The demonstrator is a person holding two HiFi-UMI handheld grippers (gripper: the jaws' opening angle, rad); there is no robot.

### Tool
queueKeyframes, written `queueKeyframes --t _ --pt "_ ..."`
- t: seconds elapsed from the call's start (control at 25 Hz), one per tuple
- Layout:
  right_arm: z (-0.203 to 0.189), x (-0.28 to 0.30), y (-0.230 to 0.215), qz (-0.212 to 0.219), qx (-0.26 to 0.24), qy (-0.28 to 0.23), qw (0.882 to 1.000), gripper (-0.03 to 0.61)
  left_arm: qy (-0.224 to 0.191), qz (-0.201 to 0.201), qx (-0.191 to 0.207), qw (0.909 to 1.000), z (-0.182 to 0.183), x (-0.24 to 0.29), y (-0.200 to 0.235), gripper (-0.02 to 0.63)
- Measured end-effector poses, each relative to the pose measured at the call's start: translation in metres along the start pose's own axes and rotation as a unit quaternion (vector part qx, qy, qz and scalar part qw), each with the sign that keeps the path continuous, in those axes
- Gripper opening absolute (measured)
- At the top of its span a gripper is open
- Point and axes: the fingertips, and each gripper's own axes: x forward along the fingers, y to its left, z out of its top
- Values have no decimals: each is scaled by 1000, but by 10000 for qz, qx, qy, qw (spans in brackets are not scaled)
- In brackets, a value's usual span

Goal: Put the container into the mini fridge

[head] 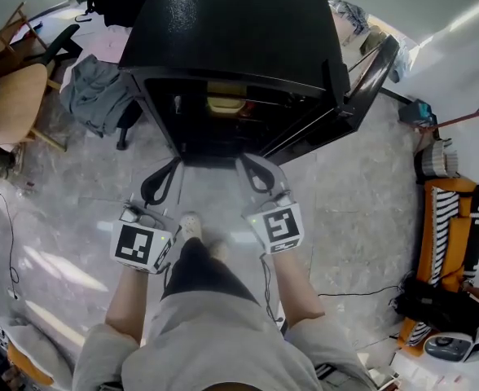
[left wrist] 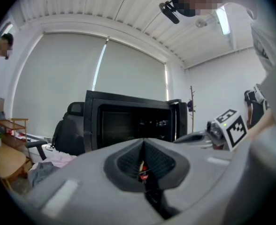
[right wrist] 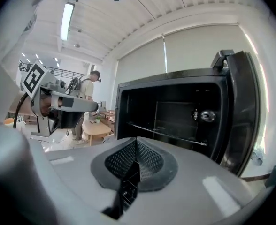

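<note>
**A:** Where's the container (head: 226,104)?
**B:** It's the pale yellowish box inside the mini fridge (head: 231,23), in the upper part of the cavity near the front. Only the head view shows it, too small to make out a lid or contents.
**A:** Handling?
**B:** My guess is a small plastic tub: light, stiff walls, maybe slick. If it needs a nudge, take it across the two side walls just under the rim and keep it level. Don't pinch the lid.
**A:** Claws?
**B:** Left claw (left wrist: 143,142) has its jaws pressed together, holding nothing. There's a tiny red speck in the seam, can't say what it is. Right claw (right wrist: 136,142) also has its jaws together, empty. Both hover just in front of the fridge opening, above the floor (head: 345,186), apart from the container.
**A:** Door?
**B:** Door (head: 362,84) is swung wide to the right. A wire shelf (right wrist: 166,134) runs across the cavity. Placement looks done to me. Shutting the door is likely all that's left.
</note>
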Motion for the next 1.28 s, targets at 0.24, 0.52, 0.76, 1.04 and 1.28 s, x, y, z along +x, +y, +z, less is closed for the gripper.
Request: queueKeyframes --t 0.24,0.52,0.76,1.04,1.28 --pt "17 -23 6 -48 83 -124 9999 -3 -58 35 86 9999 14 -10 -11 2" --pt "33 -44 20 10 182 -278 9994 -3 -148 82 116 9998 28 -25 -23 2" --pt "51 -61 30 64 130 -407 9991 -3 -241 115 199 9994 42 -38 -33 2" --pt "68 -83 35 -22 101 -515 9986 -3 -353 173 278 9988 57 -55 -45 2" --pt "78 -101 40 -69 75 -630 9980 -3 -459 225 334 9981 69 -70 -53 2"
